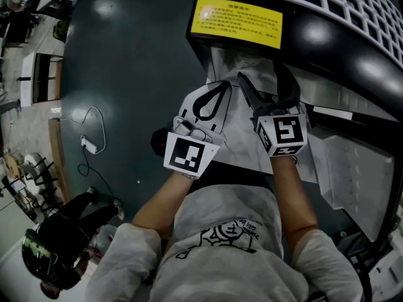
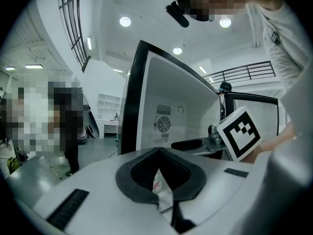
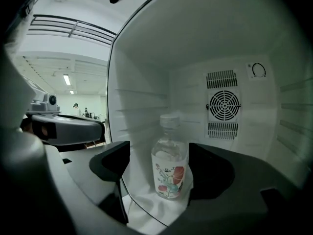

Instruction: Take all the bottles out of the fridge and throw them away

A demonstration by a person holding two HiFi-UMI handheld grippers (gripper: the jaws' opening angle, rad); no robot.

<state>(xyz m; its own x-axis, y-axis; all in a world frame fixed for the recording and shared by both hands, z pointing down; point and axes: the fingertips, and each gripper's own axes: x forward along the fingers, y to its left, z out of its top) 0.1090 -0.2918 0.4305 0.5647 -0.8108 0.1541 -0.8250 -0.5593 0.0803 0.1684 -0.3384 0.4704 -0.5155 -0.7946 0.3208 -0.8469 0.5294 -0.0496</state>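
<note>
The left tongs (image 1: 211, 100) and the spread right tongs (image 1: 267, 90) point to twelve o'clock at the black fridge (image 1: 327, 39), which carries a yellow label (image 1: 236, 21).

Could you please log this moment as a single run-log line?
stage: pick from fridge | right gripper: open, upright bottle between jaws, no grip yet | left gripper: shut | bottle: on fridge floor

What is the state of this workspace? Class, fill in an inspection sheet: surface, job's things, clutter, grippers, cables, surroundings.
Surface: white fridge floor, bare around the bottle.
Job's things: one capped bottle with a flowered label, upright in the open fridge.
Clutter: nothing seen.
Grippers: right hand-held gripper open, jaws either side of the bottle, not touching; left hand-held gripper tips together.
Cables: white cable and power strip on the dark floor.
Surroundings: yellow label on the fridge top, a bystander.
</note>
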